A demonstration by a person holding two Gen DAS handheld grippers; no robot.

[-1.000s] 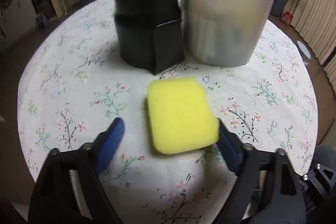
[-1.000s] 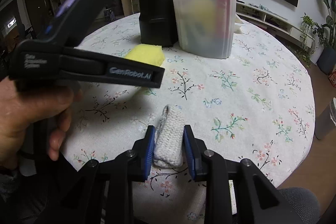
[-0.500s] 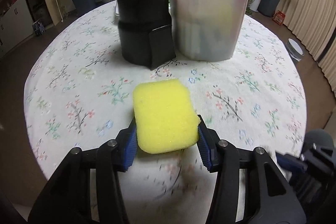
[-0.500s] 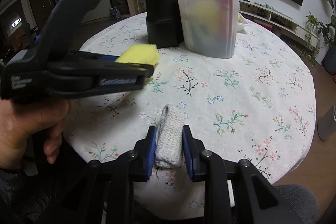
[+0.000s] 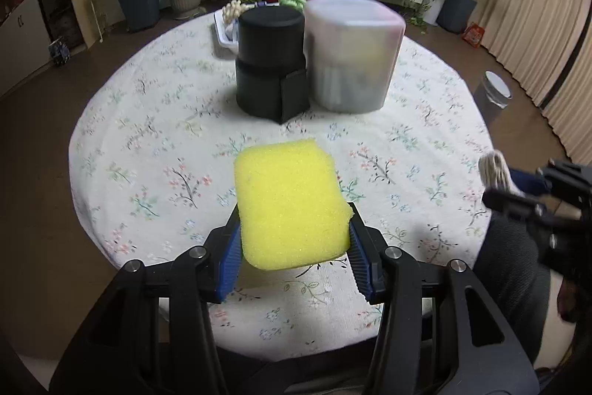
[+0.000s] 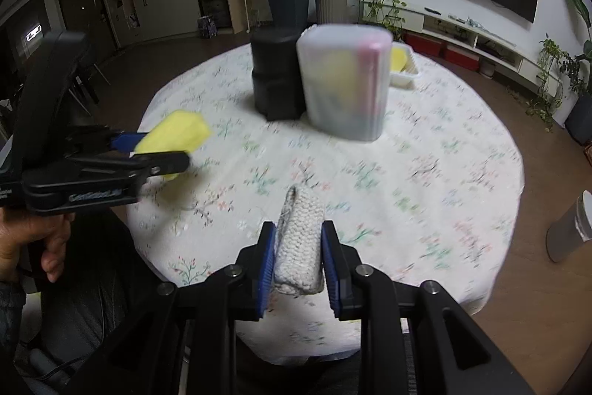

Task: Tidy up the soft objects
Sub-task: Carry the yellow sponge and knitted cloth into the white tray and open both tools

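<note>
My left gripper [image 5: 294,239] is shut on a yellow sponge [image 5: 290,204] and holds it above the floral tablecloth [image 5: 148,150]. The sponge also shows in the right wrist view [image 6: 174,136], at the left. My right gripper [image 6: 298,247] is shut on a folded white knitted cloth [image 6: 299,243], lifted off the table. That cloth also shows at the right edge of the left wrist view [image 5: 495,169]. A frosted translucent bin [image 5: 353,54] and a black round container [image 5: 272,62] stand side by side at the table's far middle.
A white tray [image 6: 405,69] with soft items sits behind the two containers. The round table's edge drops to a dark floor all around. A small grey bin [image 5: 494,95] stands on the floor to the right. Potted plants line the far wall.
My left gripper closed on the sponge and lifted it up off the table. My right gripper rose and pulled back with the knitted cloth held in it.
</note>
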